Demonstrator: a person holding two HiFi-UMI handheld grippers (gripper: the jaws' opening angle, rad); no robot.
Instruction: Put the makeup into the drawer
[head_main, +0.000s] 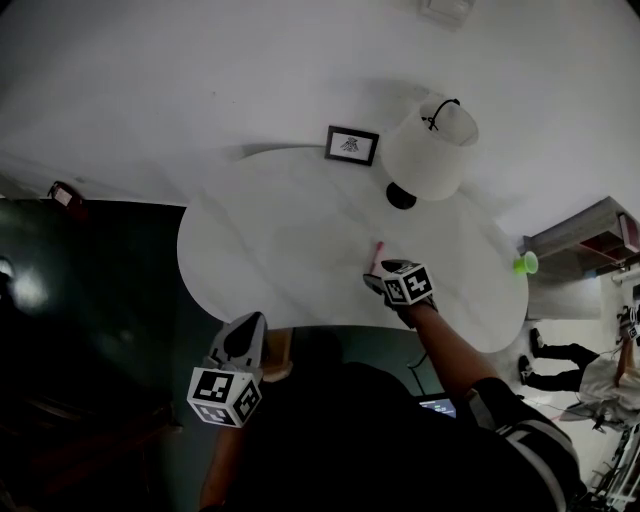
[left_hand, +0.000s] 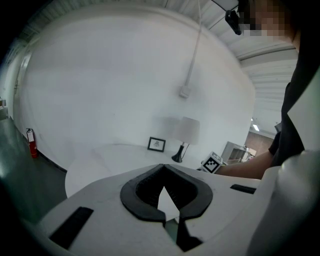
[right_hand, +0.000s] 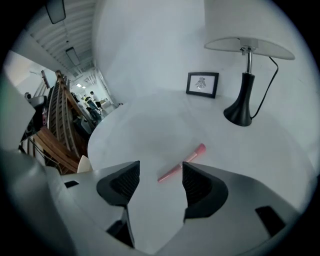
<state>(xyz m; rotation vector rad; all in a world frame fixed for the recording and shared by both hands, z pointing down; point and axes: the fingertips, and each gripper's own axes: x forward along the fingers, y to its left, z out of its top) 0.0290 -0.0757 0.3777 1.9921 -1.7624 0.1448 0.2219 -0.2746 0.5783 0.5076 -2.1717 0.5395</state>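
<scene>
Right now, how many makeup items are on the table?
1. The pink makeup stick lies on the white table, just ahead of the open right gripper and on the near side of the lamp. Others could be hidden under the arm.

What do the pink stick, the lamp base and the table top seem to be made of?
Pink stick: probably plastic, smooth with a soft sheen.
Lamp base: smooth black with a slight sheen, metal or ceramic; the look leaves it open.
Table top: matte white with faint grey streaks, perhaps marble or a laminate copy.
</scene>
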